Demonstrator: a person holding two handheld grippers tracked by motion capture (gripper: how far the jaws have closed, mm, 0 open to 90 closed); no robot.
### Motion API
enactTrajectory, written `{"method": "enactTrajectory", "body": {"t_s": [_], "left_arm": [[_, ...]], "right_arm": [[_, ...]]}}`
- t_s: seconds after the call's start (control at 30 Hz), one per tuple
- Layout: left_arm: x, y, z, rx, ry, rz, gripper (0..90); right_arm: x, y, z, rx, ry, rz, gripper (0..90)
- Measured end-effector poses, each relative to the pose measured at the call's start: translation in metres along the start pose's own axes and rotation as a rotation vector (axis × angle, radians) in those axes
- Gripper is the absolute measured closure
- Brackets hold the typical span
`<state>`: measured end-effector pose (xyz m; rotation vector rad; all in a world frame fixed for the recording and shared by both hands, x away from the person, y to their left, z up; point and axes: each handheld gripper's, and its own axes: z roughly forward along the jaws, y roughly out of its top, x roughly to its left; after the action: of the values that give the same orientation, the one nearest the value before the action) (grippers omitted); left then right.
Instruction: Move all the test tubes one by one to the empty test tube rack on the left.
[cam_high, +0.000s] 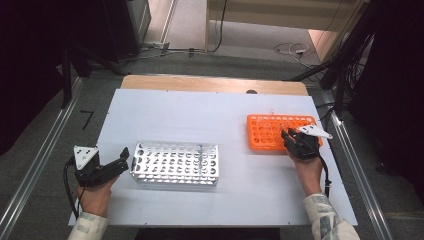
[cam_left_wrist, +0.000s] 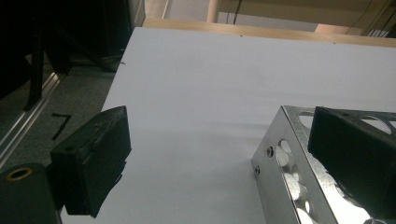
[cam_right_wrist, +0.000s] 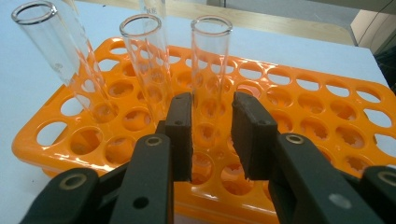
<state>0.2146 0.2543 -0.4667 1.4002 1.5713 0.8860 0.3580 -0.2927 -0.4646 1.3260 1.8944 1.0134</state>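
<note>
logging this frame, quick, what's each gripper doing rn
left gripper: open, one jaw over the metal rack.
right gripper: open around a glass tube, not clamped.

metal rack (cam_high: 175, 163) left on table (cam_high: 210, 115); tubes (cam_right_wrist: 210, 74) in plastic rack (cam_high: 270, 131), apparently farther right.

There are 2 racks on the table (cam_high: 165, 107): 1 metal rack (cam_high: 175, 163) and 1 orange rack (cam_high: 272, 131). The right gripper view shows 3 clear glass test tubes standing in the orange rack, 1 at the left (cam_right_wrist: 63, 58), 1 in the middle (cam_right_wrist: 148, 60) and 1 at the right (cam_right_wrist: 210, 65), and the top of what may be 1 more behind them, too cut off to count surely. There are 2 grippers, 1 left gripper (cam_high: 121, 159) and 1 right gripper (cam_high: 289, 136), each with 2 black fingers (cam_right_wrist: 180, 133). 2 hands hold them, 1 left hand (cam_high: 95, 195) and 1 right hand (cam_high: 309, 172).
</note>
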Motion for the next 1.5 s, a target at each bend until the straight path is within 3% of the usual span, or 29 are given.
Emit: {"method": "enactTrajectory", "body": {"t_s": [0.53,1.13,1.5], "left_arm": [[0.001,0.000,0.000,0.001,-0.001,-0.001,5.8],[0.000,0.001,-0.001,-0.002,-0.005,-0.005,5.8],[0.000,0.002,-0.004,-0.007,-0.023,-0.006,5.8]], "right_arm": [[-0.001,0.001,0.006,-0.001,0.012,0.024,73.1],[-0.004,0.016,-0.017,-0.082,0.024,0.046,73.8],[-0.003,0.015,-0.035,-0.081,0.047,0.041,73.8]]}}
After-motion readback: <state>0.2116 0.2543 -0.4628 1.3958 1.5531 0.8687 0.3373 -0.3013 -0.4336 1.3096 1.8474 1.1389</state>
